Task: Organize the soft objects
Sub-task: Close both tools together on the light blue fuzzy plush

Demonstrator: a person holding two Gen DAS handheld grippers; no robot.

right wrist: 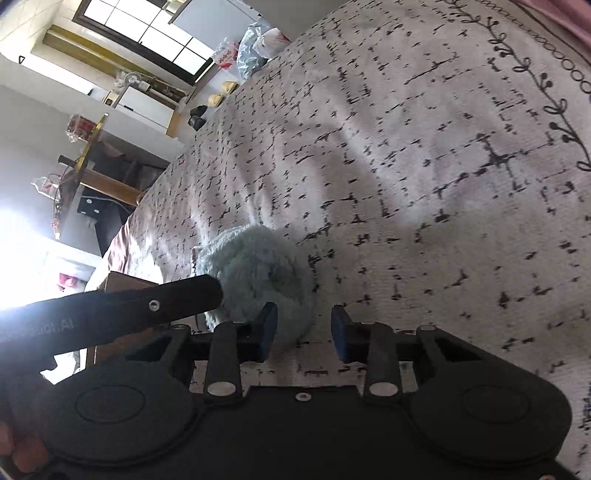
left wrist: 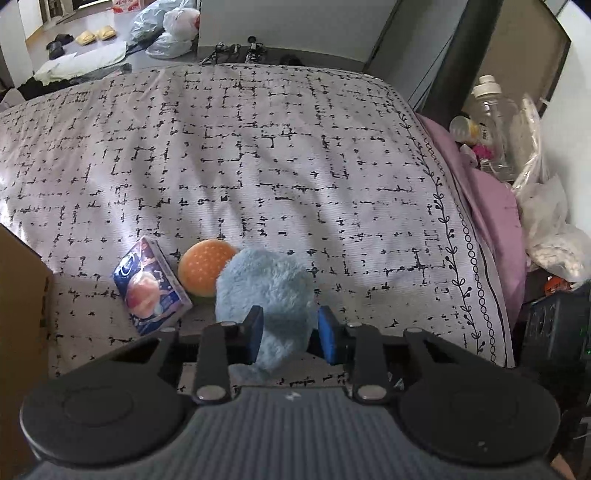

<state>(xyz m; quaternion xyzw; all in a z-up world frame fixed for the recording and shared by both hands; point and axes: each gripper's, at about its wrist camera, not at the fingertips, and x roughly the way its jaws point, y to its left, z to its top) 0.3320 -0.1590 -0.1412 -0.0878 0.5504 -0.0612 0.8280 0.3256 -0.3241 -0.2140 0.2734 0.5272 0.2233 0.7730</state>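
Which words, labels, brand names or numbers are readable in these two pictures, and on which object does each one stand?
Nothing reads reliably.
Purple printed tissue pack on the patterned bedspread: print too blurred.
Clear plastic bottle beside the bed: label too small.
Red-and-white box on the far floor: red characters, unreadable.
Black arm of the left tongs, right wrist view: upside-down white lettering, washed out by glare.

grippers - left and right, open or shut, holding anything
Left gripper: shut on the blue plush toy.
Right gripper: open, holding nothing; the plush touches only its left finger, bedspread shows in the gap.
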